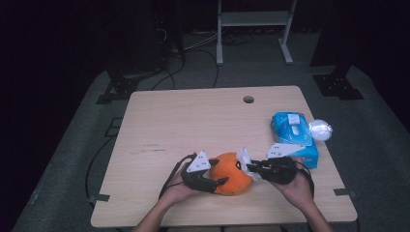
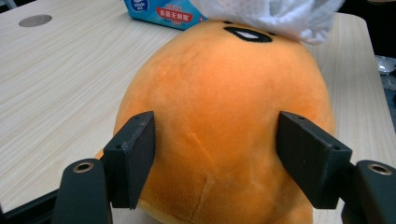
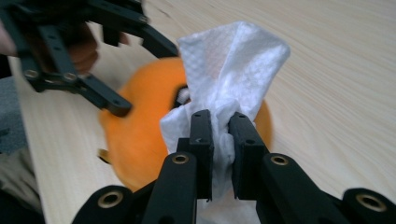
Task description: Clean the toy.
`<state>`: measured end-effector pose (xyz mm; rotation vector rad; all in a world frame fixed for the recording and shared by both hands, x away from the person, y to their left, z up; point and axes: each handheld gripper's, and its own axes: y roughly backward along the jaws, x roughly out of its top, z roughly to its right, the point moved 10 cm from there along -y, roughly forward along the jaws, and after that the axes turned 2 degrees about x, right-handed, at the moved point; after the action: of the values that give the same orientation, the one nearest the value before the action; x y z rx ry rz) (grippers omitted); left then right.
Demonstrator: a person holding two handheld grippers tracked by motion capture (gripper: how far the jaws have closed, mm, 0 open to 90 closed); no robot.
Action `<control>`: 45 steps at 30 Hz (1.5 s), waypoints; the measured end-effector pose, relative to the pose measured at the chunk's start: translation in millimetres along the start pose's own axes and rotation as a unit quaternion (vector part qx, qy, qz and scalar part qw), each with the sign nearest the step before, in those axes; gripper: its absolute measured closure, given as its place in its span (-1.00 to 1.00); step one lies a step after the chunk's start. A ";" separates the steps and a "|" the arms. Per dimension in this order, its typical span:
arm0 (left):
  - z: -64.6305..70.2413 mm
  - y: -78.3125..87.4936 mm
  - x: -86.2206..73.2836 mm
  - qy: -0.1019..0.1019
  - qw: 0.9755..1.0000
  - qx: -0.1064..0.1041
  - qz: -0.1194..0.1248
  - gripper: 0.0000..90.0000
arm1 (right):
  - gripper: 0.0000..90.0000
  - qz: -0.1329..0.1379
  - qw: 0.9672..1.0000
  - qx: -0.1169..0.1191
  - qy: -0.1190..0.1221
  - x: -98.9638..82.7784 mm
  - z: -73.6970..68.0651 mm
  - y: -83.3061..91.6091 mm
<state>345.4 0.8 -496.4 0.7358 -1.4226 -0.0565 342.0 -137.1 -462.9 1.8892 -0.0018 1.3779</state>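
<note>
Dark surroundings are framing a pale wooden desk point(image 1: 169, 121) that is standing on grey flooring, with cables trailing across the floor behind it and a round cable hole point(image 1: 248, 99) sitting near the desk's far edge.

Near the front edge of the desk, between the person's two hands, an orange plush toy point(image 1: 231, 174) is lying on the wood. The left gripper point(image 1: 212, 182) is reaching in from the toy's left side. In the left gripper view its two black jaws are standing on either side of the toy's rounded body point(image 2: 219, 126), with the inner faces looking to be right against the fabric; whether they are pressing in cannot be told for sure.

The right gripper point(image 1: 252, 168) is coming in from the toy's right side. Its jaws are clamped tight on a white tissue point(image 3: 229, 79), and the bunched paper is fanning out above the jaw tips in the right gripper view. The tissue is lying against the top of the toy, next to a dark marking on the plush.

Farther right, a blue tissue pack point(image 1: 295, 137) is resting on the desk close to the right edge, and a crumpled white ball point(image 1: 320, 129) is sitting just beside it.
</note>
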 end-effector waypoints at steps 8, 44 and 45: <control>-0.5 0.2 -1.2 0.002 1.000 -0.002 0.000 -0.35 | 0.78 0.025 0.999 0.028 0.001 9.2 -11.9 9.3; 18.5 1.6 6.8 -0.056 0.998 -0.027 -0.007 -0.24 | 0.78 -0.005 0.999 0.028 0.023 3.5 -12.9 0.1; 22.2 0.8 6.4 -0.057 0.998 -0.036 -0.006 -0.22 | 0.78 0.003 1.000 0.012 0.019 6.7 -9.9 0.1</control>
<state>326.3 -11.0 -491.1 0.6901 -1.5165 -0.1600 336.8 -128.5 -456.3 1.8841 0.0279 1.4232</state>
